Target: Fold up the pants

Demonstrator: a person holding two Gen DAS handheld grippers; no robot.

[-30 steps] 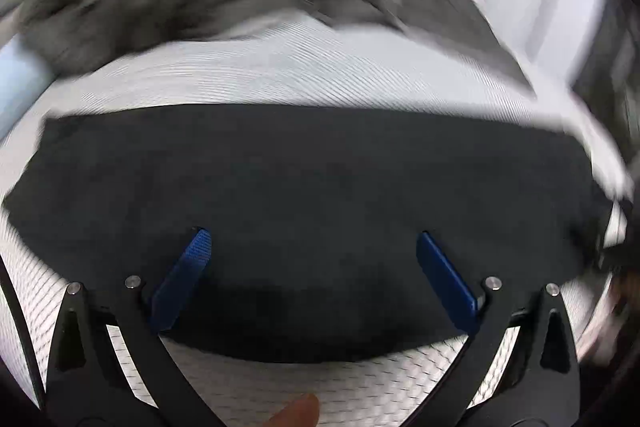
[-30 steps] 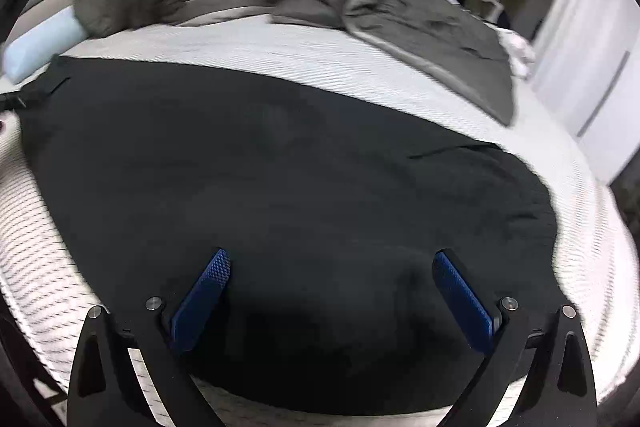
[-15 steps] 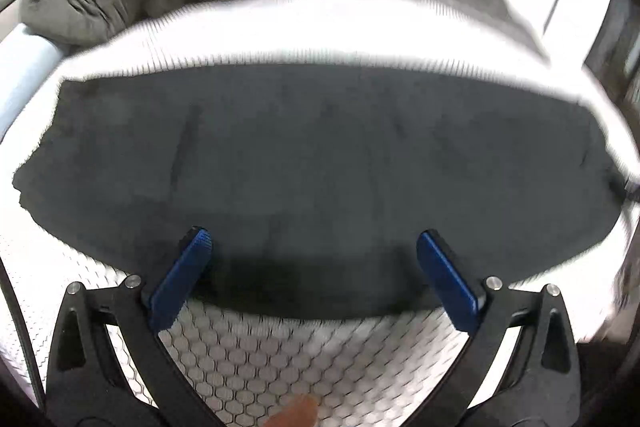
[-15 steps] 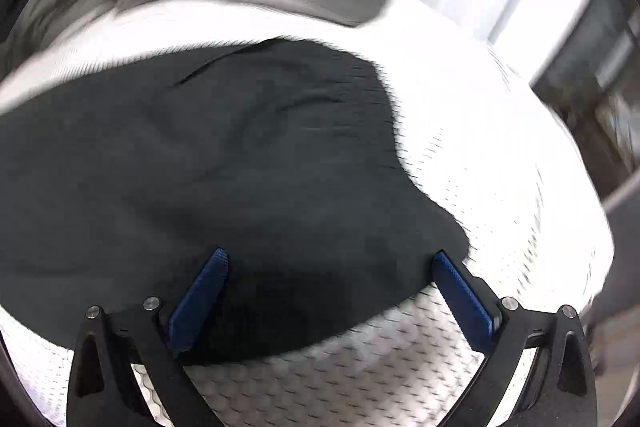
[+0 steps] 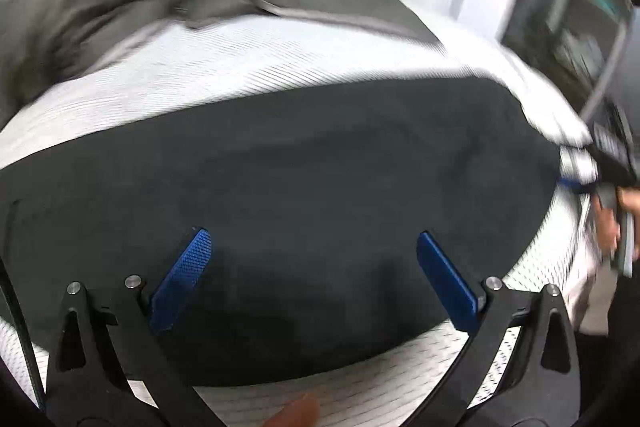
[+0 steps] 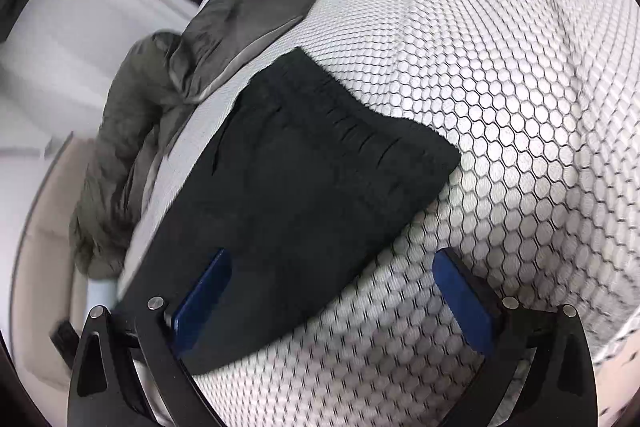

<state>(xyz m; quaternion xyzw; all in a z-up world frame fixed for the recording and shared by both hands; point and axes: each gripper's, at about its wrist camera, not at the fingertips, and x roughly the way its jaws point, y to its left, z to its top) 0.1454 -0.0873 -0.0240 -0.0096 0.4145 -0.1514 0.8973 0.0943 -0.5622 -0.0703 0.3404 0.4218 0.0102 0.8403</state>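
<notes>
Both grippers, left gripper (image 5: 316, 279) and right gripper (image 6: 340, 303), are held apart above the black pants (image 6: 304, 163), poised for gripping.

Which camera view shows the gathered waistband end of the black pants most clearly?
The right wrist view: the black pants lie sharp there, with the gathered waistband and its corner visible on the white honeycomb-patterned cover. The left wrist view shows only a blurred dark expanse.
</notes>
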